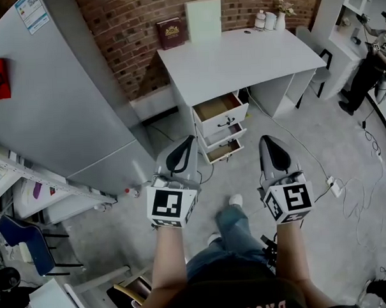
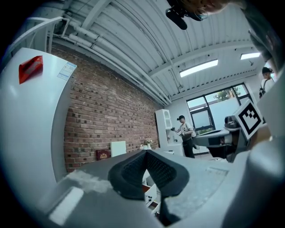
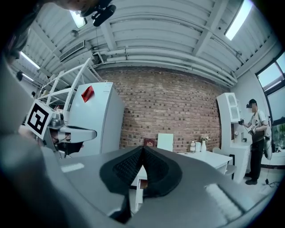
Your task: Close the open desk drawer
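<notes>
As pushing needs no grip, left gripper point(image 1: 189, 144): being held closed, empty.
Right gripper point(image 1: 267, 142): closed, empty too.
Top drawer point(image 1: 220, 109): being faced, well apart.

The white desk point(image 1: 240, 62) stands against the brick wall. Along its back edge: a dark red book point(image 1: 171, 32) at the left corner, a pale upright panel point(image 1: 204, 20) beside it, and small bottles point(image 1: 265, 20) (with a little vase point(image 1: 281, 18)) at the right corner.
</notes>
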`<state>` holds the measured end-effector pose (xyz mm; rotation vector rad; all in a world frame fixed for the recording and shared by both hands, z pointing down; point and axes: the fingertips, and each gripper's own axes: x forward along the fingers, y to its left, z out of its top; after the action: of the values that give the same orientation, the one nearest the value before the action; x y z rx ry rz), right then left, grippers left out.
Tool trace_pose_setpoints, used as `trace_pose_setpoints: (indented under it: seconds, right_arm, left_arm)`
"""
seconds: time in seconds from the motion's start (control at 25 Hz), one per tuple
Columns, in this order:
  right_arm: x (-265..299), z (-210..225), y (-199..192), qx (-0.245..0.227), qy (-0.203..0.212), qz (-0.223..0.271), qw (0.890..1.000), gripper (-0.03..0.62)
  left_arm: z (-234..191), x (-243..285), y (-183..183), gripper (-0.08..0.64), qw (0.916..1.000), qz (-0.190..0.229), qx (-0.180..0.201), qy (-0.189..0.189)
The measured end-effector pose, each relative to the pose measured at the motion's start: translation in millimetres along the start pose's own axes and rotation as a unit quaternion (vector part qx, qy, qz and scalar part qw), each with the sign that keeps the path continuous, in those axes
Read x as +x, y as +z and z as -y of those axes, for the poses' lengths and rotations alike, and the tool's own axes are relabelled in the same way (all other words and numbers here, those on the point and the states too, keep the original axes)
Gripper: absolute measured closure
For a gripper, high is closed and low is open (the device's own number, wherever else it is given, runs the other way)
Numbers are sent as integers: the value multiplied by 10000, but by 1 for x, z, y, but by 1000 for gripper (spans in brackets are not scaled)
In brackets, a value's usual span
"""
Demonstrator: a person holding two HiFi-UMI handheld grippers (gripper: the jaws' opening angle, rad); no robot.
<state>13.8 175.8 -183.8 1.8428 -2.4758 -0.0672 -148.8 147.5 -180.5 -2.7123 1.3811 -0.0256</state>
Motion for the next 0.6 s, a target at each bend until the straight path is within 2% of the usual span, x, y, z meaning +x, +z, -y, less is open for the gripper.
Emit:
trace_pose_setpoints:
  seconds: [0.2, 0.6]
  right_arm:
    - [49, 27, -8, 123, 94, 3, 9999, 592]
    - [165, 117, -31, 318, 319, -184, 9988, 592]
  left_arm:
    - [-28, 48, -12, 561, 9997, -97, -122, 191]
    - [-63, 178, -37, 561, 9983, -276, -207, 459]
